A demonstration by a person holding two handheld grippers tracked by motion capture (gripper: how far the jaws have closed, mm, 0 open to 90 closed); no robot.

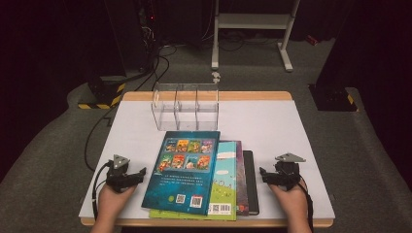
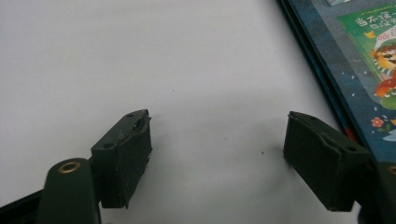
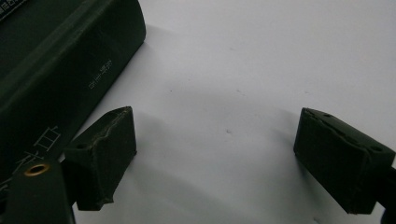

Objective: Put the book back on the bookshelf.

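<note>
**Books stacked, rack empty: the sorting has not begun**

The work in hand looks like moving a stack of books into the clear rack [image 1: 186,107] at the far side of the white table [image 1: 272,121]. Judging from how things lie, nothing is done yet and all of it is left.

The rack is a transparent holder split by upright dividers into what looks like 3 slots. All the slots stand empty; nothing leans in or against it.

The stack sits at the near middle of the table, just in front of the rack and apart from it. On top lies the blue book [image 1: 183,167], its cover of small pictures facing up. Under it a light green-and-blue book [image 1: 226,182] sticks out to the right, then a purple book [image 1: 240,179], and at the bottom a black book [image 1: 250,179].

The left gripper [image 1: 138,174] rests on the table just left of the blue book, its jaws spread with only bare table between them. The right gripper [image 1: 265,175] rests just right of the black book, jaws likewise apart and grasping nothing.

I judge the first lift still to come, probably of the blue book.
</note>
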